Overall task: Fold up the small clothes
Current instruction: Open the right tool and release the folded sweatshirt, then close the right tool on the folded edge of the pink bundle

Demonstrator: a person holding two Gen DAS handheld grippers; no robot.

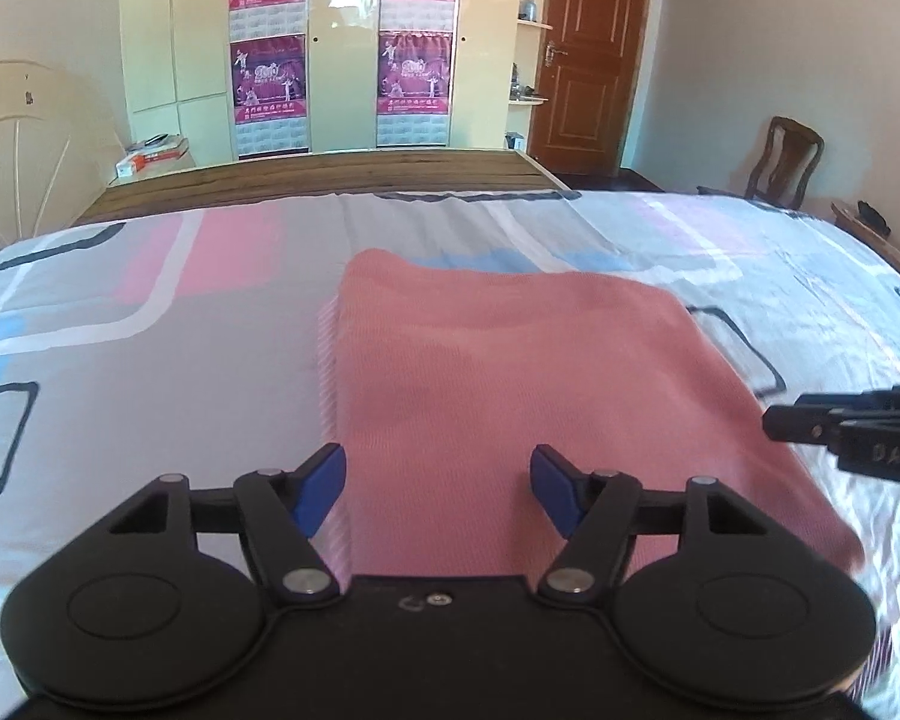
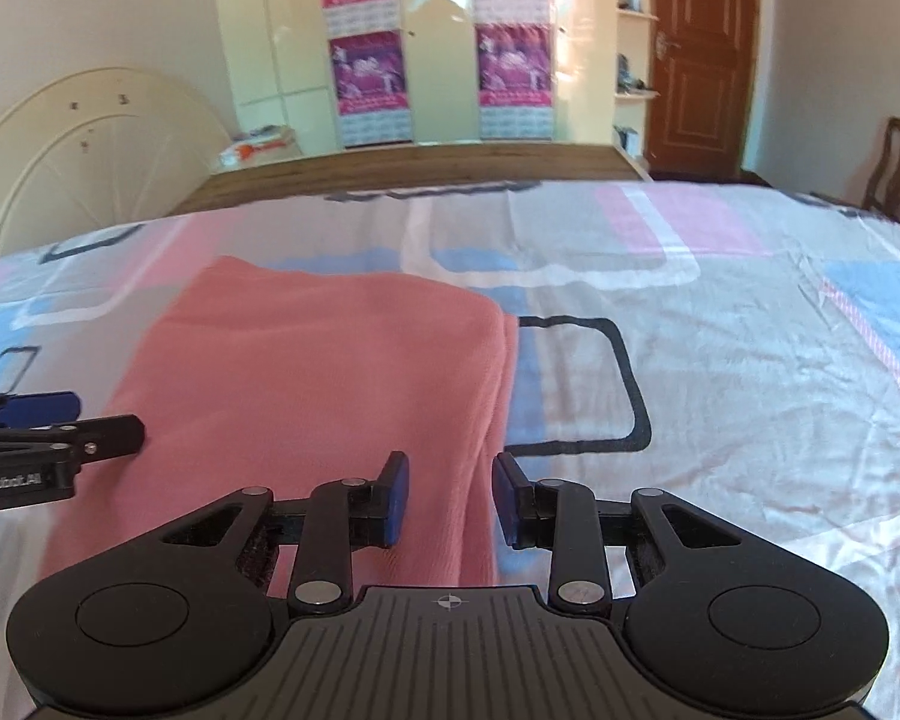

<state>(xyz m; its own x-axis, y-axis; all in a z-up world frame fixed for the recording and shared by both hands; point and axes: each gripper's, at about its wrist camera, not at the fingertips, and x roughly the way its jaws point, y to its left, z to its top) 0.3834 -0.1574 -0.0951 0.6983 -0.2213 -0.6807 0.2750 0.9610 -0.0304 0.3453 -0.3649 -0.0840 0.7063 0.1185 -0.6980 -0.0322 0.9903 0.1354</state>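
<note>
A pink garment [image 1: 510, 384] lies folded flat on the patterned bedsheet [image 1: 150, 360]. My left gripper [image 1: 438, 489] is open, its blue pads spread over the garment's near left part, holding nothing. My right gripper [image 2: 450, 498] is open with a narrower gap, over the garment's [image 2: 330, 372] near right folded edge, holding nothing. The right gripper also shows in the left wrist view [image 1: 852, 429] at the garment's right side. The left gripper also shows in the right wrist view [image 2: 54, 432] at the garment's left side.
The bed's wooden far edge [image 1: 330, 180] runs across the back. Behind it stand a cream wardrobe [image 1: 342, 42] with posters and a brown door [image 1: 588, 48]. A cream headboard [image 2: 90, 144] is at the left, a wooden chair [image 1: 783, 159] at the right.
</note>
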